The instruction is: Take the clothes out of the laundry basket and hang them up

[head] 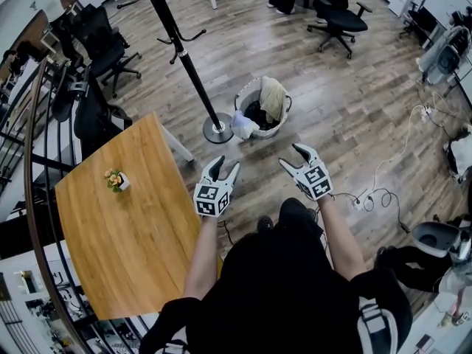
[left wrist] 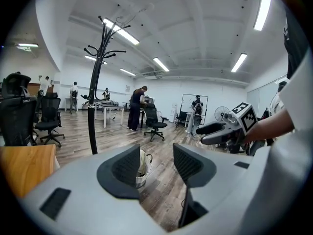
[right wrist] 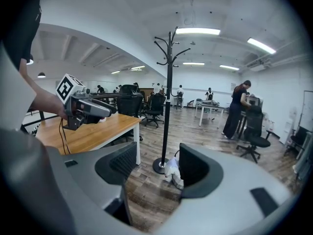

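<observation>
A white laundry basket stands on the wood floor beside the base of a black coat stand. Dark clothes lie inside it, a cream garment hangs over its far rim and a white one spills over the near side. My left gripper and right gripper hover side by side short of the basket, both open and empty. In the left gripper view the basket shows between the jaws, far off. The right gripper view has the white garment and the stand between its jaws.
A wooden table with a small flower pot sits at my left. Black office chairs stand further back, with another at the left. Cables and a power strip trail on the floor to my right. People stand at desks far off.
</observation>
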`<state>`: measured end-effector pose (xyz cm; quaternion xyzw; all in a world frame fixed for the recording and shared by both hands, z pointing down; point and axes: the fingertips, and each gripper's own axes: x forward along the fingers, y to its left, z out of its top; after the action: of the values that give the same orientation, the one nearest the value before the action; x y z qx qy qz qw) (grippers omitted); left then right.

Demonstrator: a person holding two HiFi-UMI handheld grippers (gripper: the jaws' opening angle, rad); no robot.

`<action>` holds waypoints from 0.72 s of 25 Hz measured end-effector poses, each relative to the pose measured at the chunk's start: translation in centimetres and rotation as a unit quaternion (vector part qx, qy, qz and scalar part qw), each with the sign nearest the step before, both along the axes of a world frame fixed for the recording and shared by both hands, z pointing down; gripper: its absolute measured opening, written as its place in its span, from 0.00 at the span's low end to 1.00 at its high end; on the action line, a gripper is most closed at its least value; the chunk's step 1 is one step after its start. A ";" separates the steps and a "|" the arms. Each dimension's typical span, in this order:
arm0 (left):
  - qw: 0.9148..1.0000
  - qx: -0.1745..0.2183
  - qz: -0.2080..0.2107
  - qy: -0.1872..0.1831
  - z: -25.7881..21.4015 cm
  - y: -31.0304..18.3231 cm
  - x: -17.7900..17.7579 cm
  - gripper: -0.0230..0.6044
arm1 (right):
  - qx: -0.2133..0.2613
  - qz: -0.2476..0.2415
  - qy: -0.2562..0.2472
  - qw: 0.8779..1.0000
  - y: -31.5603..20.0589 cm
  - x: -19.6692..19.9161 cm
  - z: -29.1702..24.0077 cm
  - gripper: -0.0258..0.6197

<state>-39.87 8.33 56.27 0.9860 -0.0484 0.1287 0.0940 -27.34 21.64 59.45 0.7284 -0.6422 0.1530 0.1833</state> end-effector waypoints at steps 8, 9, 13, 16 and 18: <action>1.000 -0.002 -0.009 -0.011 0.8 -1.2 0.3 0.37 | 0.003 -0.004 -0.008 1.000 -1.4 0.7 0.4 0.47; 1.000 -0.003 -0.011 -0.013 0.9 -1.4 0.4 0.37 | 0.003 -0.005 -0.009 1.000 -1.5 0.9 0.6 0.47; 1.000 -0.006 -0.014 -0.022 1.4 -2.2 1.2 0.37 | 0.000 -0.006 -0.015 1.000 -2.3 1.8 1.0 0.47; 0.999 -0.008 -0.016 -0.028 1.7 -2.8 2.4 0.37 | 0.002 -0.004 -0.022 1.000 -2.9 2.9 1.4 0.47; 0.999 -0.011 -0.016 -0.030 1.8 -3.2 3.3 0.37 | 0.002 -0.002 -0.026 1.000 -3.3 3.9 1.6 0.46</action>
<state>-36.60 5.18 58.10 0.9797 -0.0656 0.1574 0.1056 -23.43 18.31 61.10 0.7232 -0.6484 0.1708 0.1654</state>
